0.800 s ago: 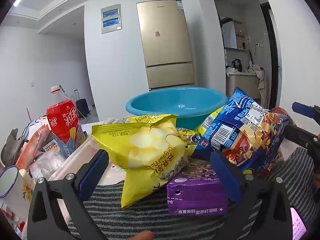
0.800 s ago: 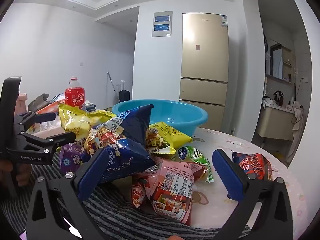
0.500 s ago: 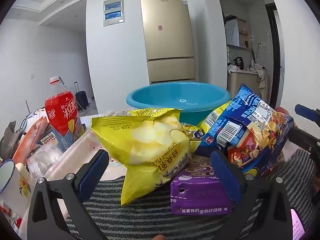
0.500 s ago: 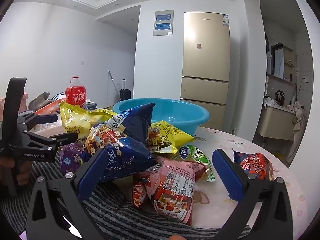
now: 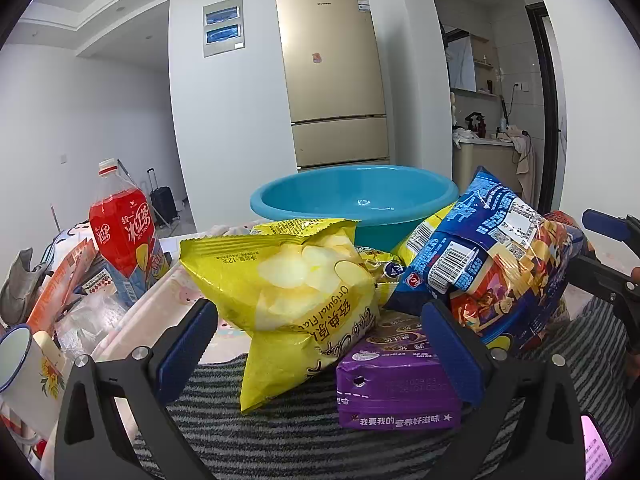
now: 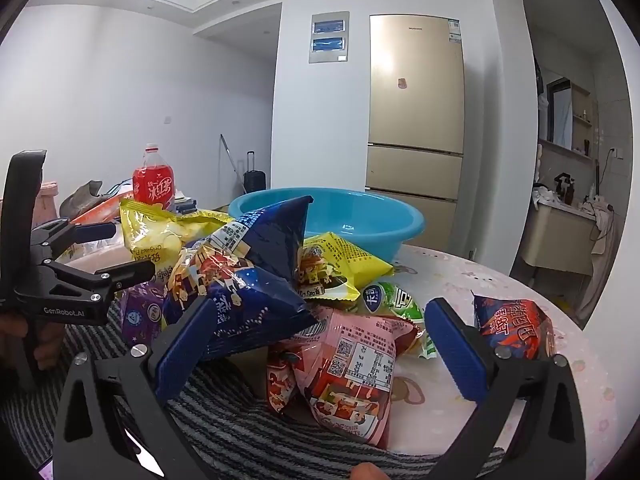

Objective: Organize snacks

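Note:
A heap of snack packs lies on a striped cloth before a blue basin (image 5: 356, 196) (image 6: 344, 216). My left gripper (image 5: 320, 344) is open, its blue pads either side of a yellow chip bag (image 5: 296, 292) and a purple box (image 5: 396, 384), touching neither. A dark blue bag (image 5: 492, 264) (image 6: 248, 280) leans at the right of that view. My right gripper (image 6: 320, 344) is open too, with a pink pack (image 6: 352, 368) lying between its pads. Beyond it lie a yellow pack (image 6: 340, 264), a green pack (image 6: 396, 300) and a red-blue pack (image 6: 516, 328).
A red drink bottle (image 5: 124, 236) (image 6: 154, 188) stands at the left beside an orange pack (image 5: 60, 280) and a white enamel mug (image 5: 24, 376). The round table (image 6: 480, 280) has a pink patterned top. A gold fridge (image 5: 336, 80) stands behind.
Both views have edged slightly closer to the snack heap. Both grippers stay open and no pack has moved.

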